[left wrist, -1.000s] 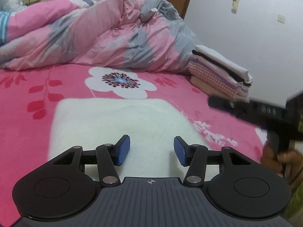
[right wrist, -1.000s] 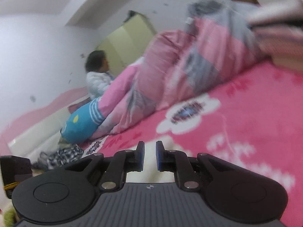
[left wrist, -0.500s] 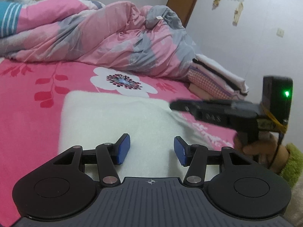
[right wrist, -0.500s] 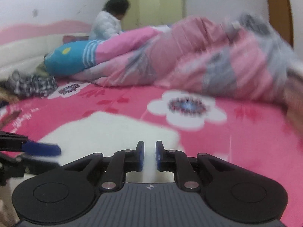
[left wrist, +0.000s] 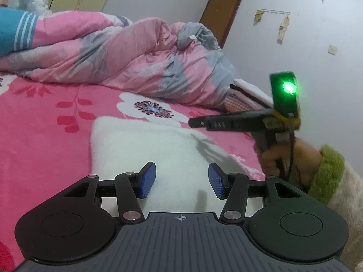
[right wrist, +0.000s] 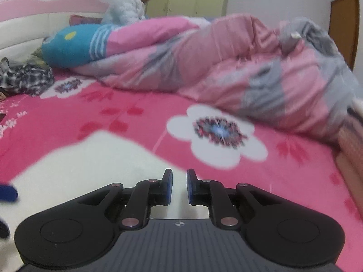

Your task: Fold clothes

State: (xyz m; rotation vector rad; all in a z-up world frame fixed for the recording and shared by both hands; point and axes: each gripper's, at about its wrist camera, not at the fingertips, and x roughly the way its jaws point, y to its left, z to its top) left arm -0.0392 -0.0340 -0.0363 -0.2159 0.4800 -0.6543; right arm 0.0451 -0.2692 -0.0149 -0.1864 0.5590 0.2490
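A white fluffy garment (left wrist: 147, 149) lies folded flat on the pink flowered bed sheet (left wrist: 45, 136). My left gripper (left wrist: 182, 180) hovers low over its near edge, open, with nothing between the blue pads. My right gripper (left wrist: 197, 122) reaches in from the right above the garment's right side, held by a hand (left wrist: 272, 158) in a green cuff. In the right wrist view the right gripper (right wrist: 180, 187) stands over the garment (right wrist: 95, 163) with only a narrow empty gap between its pads. One blue pad of the left gripper (right wrist: 6, 192) shows at that view's left edge.
A crumpled pink and grey duvet (left wrist: 127, 56) fills the far side of the bed, beside a blue striped pillow (right wrist: 74, 43). A stack of folded clothes (left wrist: 247, 97) sits at the right by the wall. A plaid garment (right wrist: 27, 79) lies far left. A person in white (right wrist: 129, 6) sits behind.
The right gripper has swung in from the right over the white garment and rolled to level. The left gripper has shifted slightly along the garment's near edge. Neither gripper's jaws changed.
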